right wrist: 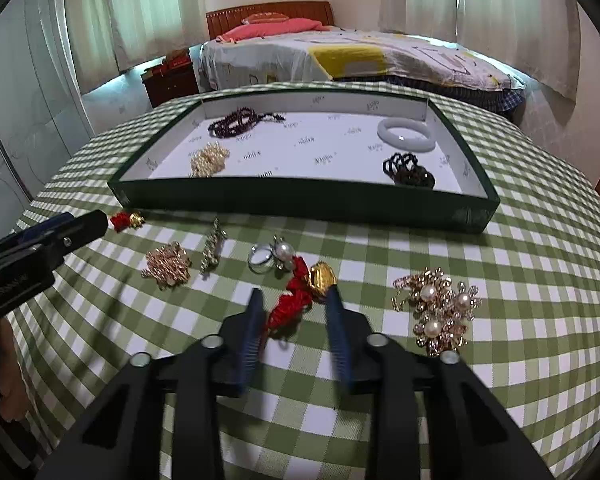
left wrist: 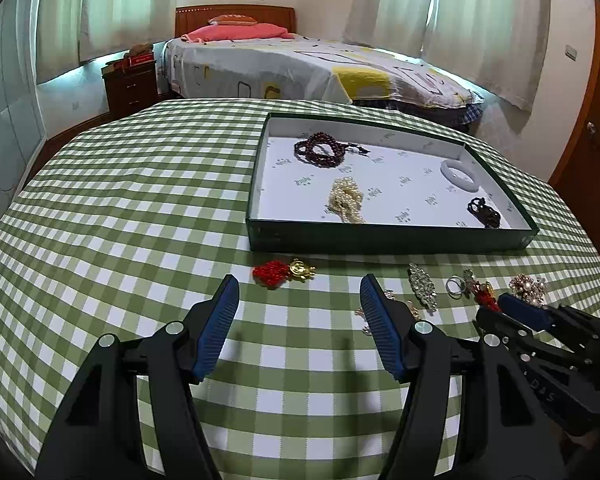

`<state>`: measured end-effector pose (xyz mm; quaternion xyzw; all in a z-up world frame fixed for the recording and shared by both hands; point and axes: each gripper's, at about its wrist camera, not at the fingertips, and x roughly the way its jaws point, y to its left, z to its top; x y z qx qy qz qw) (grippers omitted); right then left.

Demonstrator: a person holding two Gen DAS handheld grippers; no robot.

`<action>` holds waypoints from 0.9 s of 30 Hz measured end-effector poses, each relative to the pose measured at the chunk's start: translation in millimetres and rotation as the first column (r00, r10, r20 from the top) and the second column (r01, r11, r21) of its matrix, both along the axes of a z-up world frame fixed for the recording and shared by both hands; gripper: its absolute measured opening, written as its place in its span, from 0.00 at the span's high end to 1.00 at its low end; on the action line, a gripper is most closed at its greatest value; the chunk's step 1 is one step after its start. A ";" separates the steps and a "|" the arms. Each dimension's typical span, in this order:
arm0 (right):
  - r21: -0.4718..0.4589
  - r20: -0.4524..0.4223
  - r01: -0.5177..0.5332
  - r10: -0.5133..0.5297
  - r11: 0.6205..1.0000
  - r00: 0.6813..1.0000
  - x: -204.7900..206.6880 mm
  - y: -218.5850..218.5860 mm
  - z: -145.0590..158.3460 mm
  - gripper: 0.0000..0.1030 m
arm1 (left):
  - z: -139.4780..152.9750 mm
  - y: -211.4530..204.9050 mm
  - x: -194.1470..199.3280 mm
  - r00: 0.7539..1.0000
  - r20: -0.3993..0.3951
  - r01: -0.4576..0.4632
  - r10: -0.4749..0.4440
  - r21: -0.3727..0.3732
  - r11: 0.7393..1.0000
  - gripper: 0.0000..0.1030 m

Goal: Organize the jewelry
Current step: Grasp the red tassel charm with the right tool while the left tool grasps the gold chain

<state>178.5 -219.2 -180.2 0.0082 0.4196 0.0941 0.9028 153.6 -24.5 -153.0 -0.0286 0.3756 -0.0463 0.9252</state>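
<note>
A dark green tray (left wrist: 380, 240) (right wrist: 300, 200) with a white floor holds a dark red bead string (left wrist: 320, 151), a pearl bunch (left wrist: 346, 200), a white bangle (right wrist: 406, 134) and a black bead bracelet (right wrist: 408, 170). My left gripper (left wrist: 298, 292) is open over bare cloth, just short of a red-cord gold charm (left wrist: 284, 273). My right gripper (right wrist: 294, 300) is open with its fingers on either side of another red-cord gold pendant (right wrist: 304, 292). Loose on the cloth lie a silver ring with a pearl (right wrist: 268, 258), a crystal brooch (right wrist: 214, 250), a gold cluster brooch (right wrist: 168, 266) and a pearl flower brooch (right wrist: 440, 308).
The green-checked tablecloth (left wrist: 140, 200) covers a rounded table. A bed (left wrist: 300, 64) and a dark nightstand (left wrist: 130, 84) stand behind it. The right gripper shows at the lower right of the left wrist view (left wrist: 540, 320).
</note>
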 end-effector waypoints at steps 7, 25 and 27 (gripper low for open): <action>0.004 -0.002 0.012 -0.012 1.000 1.000 -2.2 -9.8 -1.2 0.88 | -4.5 -12.4 -1.2 0.999 -0.021 0.035 -0.035 -0.007 0.999 0.40; 0.033 0.014 -0.003 0.003 0.999 1.000 -4.5 -16.8 -2.6 0.88 | -29.0 -47.9 16.1 0.987 -0.102 0.126 -0.126 -0.005 0.992 0.41; 0.034 0.016 -0.003 0.002 0.999 1.000 -4.2 -16.6 -2.6 0.88 | -30.0 -49.3 16.4 0.986 -0.101 0.137 -0.136 0.005 0.991 0.43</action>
